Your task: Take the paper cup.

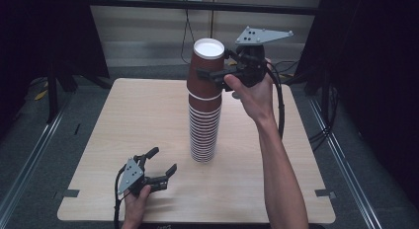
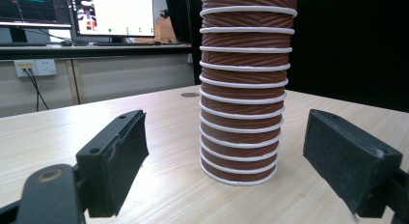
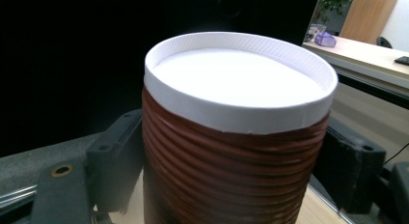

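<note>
Your right gripper point(image 1: 223, 72) grips the top cup point(image 1: 206, 66) of the stack point(image 1: 203, 123) mid-bench point(image 1: 143, 115). Thin paper crushes easily, so squeeze lightly at the ribbed wall. Left gripper point(image 1: 159, 164) fingers open, idle.

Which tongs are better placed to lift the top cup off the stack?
Right. The right tongs already straddle the top cup, a jaw against each side. The left tongs sit open low on the table, facing the base of the stack.

Two lit monitors point(image 2: 72, 14) stand behind the wooden table point(image 1: 138, 120).
</note>
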### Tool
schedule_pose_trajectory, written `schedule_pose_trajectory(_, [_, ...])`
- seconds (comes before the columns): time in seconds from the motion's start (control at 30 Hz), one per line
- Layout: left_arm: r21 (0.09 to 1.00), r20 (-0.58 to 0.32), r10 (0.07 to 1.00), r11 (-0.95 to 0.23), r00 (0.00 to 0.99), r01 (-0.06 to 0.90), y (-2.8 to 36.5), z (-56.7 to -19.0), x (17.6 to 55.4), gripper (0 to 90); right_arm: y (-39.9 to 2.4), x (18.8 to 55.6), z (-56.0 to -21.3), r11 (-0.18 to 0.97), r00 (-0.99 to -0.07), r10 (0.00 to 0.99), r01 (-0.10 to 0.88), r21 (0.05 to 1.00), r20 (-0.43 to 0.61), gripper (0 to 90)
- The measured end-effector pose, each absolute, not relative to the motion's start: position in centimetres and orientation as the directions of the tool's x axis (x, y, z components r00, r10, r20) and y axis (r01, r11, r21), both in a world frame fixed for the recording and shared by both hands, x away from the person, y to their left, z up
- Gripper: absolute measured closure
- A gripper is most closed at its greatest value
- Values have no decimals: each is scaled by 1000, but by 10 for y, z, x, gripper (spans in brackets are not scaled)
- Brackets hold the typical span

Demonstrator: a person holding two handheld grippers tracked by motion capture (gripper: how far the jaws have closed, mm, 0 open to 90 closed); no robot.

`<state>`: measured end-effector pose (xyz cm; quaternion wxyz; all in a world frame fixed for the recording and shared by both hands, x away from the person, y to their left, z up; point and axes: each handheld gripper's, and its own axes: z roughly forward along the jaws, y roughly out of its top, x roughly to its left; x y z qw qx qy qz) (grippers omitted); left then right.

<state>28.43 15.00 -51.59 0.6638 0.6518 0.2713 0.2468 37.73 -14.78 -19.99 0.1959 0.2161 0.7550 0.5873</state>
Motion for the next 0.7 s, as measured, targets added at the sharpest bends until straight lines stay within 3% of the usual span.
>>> schedule_pose_trajectory(0.7, [999,-38,682,28,731,26,150,-516,284,155,-160,370,-190,69,-826,563,34,997,-11,203])
